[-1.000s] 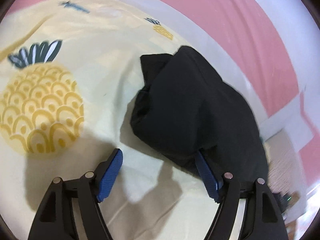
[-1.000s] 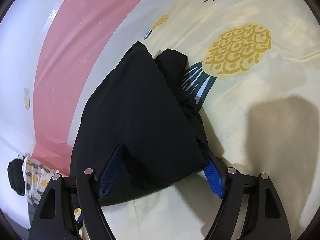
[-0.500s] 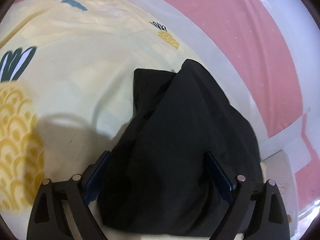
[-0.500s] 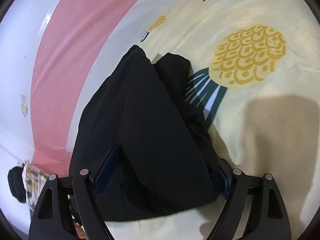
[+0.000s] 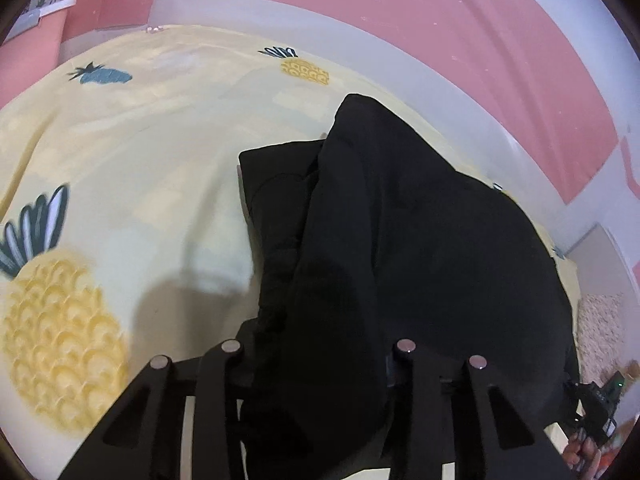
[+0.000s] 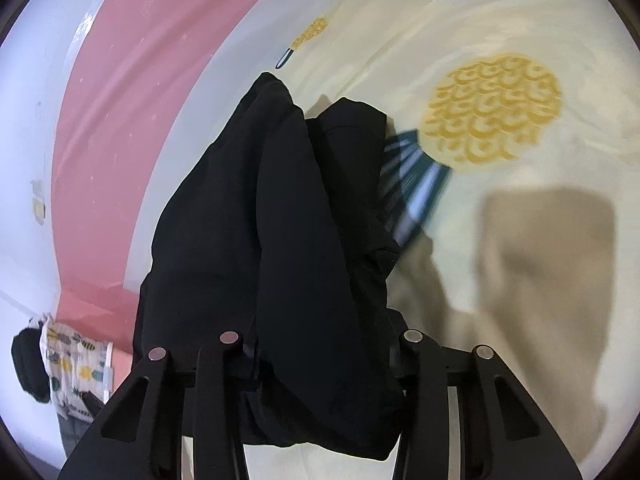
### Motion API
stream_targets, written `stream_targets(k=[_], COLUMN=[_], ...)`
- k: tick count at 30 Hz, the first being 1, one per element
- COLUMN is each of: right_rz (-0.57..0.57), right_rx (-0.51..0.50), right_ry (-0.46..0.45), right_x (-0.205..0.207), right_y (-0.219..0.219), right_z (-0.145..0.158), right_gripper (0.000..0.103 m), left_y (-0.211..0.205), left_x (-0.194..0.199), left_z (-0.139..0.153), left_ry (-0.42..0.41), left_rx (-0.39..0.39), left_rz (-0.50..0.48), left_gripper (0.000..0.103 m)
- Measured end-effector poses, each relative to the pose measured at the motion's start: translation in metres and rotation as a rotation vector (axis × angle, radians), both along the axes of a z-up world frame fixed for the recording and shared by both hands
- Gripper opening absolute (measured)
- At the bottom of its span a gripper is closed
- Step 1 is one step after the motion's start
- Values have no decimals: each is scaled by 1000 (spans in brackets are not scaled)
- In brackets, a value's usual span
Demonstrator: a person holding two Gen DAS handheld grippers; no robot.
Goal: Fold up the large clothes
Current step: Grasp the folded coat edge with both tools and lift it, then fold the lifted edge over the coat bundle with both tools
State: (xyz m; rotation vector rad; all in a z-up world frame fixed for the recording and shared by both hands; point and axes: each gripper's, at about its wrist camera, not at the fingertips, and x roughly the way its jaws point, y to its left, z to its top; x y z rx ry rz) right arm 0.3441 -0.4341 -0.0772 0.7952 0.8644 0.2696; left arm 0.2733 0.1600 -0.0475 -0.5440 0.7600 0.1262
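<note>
Black garment [image 5: 420, 248] bunched on pineapple sheet [image 5: 140, 168], clamped by just-closed left tongs [image 5: 320, 364] and right tongs [image 6: 320, 356]

A bedroom in a home is shown. A bed [image 5: 132, 168] is covered by a pale yellow sheet printed with large pineapples [image 6: 492, 108], and it is set against a wall painted in pink and white bands [image 5: 460, 28]. A pineapple-print fabric bag [image 6: 72, 372] is seen hanging near the wall.
</note>
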Motion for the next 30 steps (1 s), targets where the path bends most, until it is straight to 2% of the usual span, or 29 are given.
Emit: stream_targets(k=[5, 12, 15, 17, 20, 21, 23, 25, 28, 30], right_rz=[36, 49, 58, 64, 61, 55, 42, 32, -8, -21], right_rx=[21, 44, 40, 39, 53, 57, 25, -51, -158, -198], right_ry=[8, 26, 39, 45, 58, 70, 83, 63, -13, -77], right_x=[-65, -166, -203, -214, -215, -213, -211, -215, -227, -228], right_y=[-13, -26, -29, -30, -32, -32, -33, -33, -39, -42], right_z=[5, 14, 13, 11, 2, 0, 3, 14, 38, 57], right_gripper=[40, 40, 41, 42, 52, 59, 63, 67, 69, 71], left_y=[2, -3, -6, -9, -9, -7, -7, -7, -2, 2], left_x=[-58, -165, -209, -234, -243, -242, -240, -241, -255, -259], left_z=[0, 14, 11, 8, -3, -6, -3, 5, 22, 34], left_ry=[0, -16, -14, -14, -12, -1, 15, 31, -11, -49], left_rx=[-35, -75, -87, -80, -90, -101, -98, -56, 37, 75], left_rz=[-41, -90, -99, -99, -91, -84, -83, -91, -71, -57], left_gripper=[38, 38, 38, 39, 44, 46, 52, 54, 56, 66])
